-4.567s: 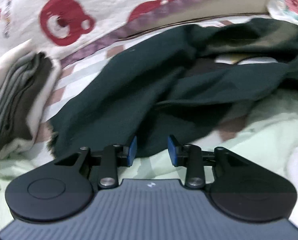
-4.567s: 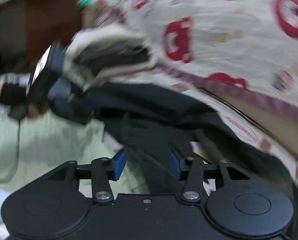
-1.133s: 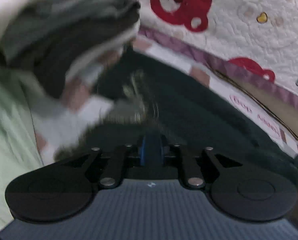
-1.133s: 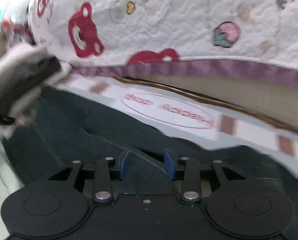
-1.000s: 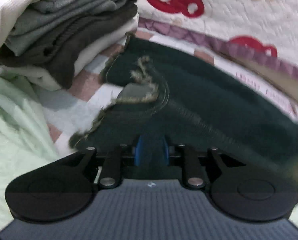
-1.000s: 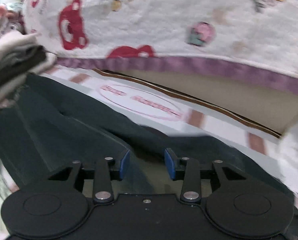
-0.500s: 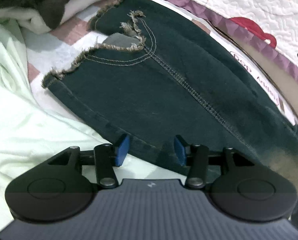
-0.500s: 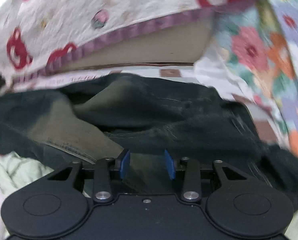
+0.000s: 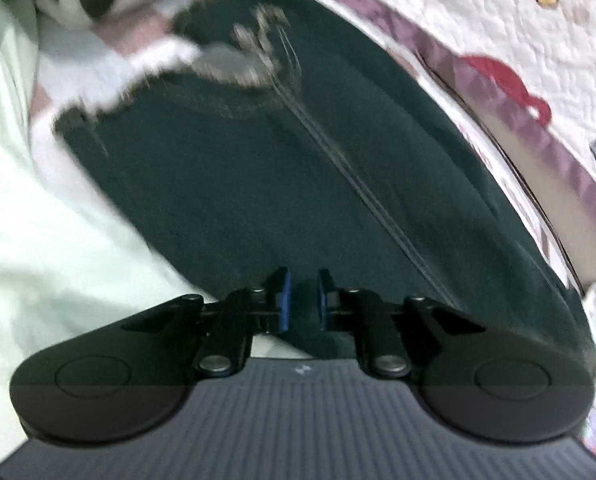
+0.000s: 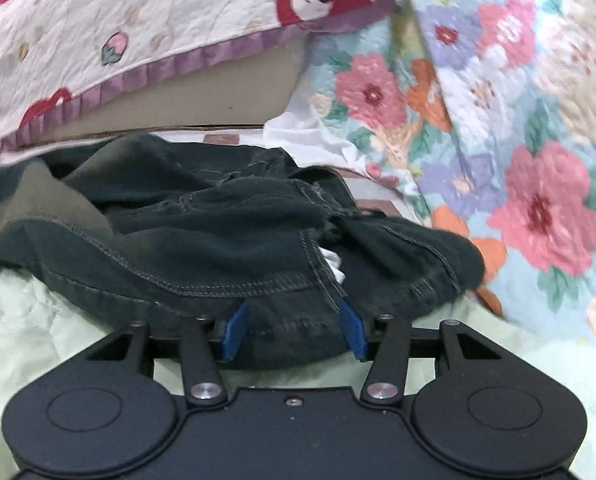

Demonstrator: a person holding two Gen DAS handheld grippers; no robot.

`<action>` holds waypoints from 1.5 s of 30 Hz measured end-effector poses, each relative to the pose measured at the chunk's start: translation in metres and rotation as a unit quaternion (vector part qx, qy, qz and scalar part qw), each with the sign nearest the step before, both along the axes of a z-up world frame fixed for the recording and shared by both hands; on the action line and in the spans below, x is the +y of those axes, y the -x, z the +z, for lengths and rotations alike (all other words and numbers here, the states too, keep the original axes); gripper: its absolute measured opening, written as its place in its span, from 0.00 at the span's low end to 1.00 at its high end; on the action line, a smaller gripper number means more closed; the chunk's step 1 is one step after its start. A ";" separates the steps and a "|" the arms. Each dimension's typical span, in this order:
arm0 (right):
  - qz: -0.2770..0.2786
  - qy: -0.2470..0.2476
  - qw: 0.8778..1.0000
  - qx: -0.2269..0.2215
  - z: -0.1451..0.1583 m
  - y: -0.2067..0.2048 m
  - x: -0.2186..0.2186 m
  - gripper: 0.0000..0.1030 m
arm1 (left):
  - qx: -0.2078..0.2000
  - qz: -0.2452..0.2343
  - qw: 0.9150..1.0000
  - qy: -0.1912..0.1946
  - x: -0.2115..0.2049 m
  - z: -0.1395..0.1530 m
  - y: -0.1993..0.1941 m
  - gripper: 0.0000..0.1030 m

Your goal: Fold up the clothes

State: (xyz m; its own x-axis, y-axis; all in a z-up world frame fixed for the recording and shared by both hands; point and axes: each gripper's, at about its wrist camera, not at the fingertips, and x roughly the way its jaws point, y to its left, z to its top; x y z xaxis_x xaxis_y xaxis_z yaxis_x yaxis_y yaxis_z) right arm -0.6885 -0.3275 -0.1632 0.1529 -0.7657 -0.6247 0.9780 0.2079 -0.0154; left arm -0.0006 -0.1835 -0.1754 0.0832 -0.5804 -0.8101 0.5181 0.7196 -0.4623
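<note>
The left gripper (image 9: 302, 294) hangs over the near edge of the dark denim jeans (image 9: 298, 168); its blue pads are closing, a narrow gap remaining, with a fold of the denim edge between them, not clearly pinched. Ahead of it the leg runs up to a frayed hem, with pale green bedding (image 9: 37, 220) to its left and a white quilt with red bears (image 9: 538, 40) to its right. The right gripper (image 10: 293, 332) is spreading, pads wide apart, the stitched waistband of the jeans (image 10: 217, 232) lying between them unpressed. A floral quilted cover (image 10: 518, 140) rises to its right.
</note>
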 end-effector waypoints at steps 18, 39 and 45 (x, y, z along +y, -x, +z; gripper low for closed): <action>-0.055 -0.191 0.910 -0.364 -0.050 0.024 0.006 0.55 | -0.226 -0.242 0.941 -0.073 -0.049 0.014 0.125 0.39; 0.065 -0.011 0.960 -0.274 0.008 -0.052 -0.064 0.21 | -0.285 -0.348 0.887 -0.102 -0.060 0.009 0.156 0.52; 0.071 -0.020 0.958 -0.276 0.014 -0.056 -0.095 0.21 | -0.285 -0.367 0.880 -0.101 -0.061 0.012 0.156 0.51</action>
State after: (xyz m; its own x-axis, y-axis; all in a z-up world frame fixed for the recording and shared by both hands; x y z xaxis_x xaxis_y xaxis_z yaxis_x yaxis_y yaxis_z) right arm -0.6326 -0.4223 -0.1492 0.5704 -0.6891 -0.4470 0.7960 0.3297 0.5076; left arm -0.1567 -0.2440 -0.1638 0.1718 -0.4961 -0.8511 0.9838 0.1315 0.1219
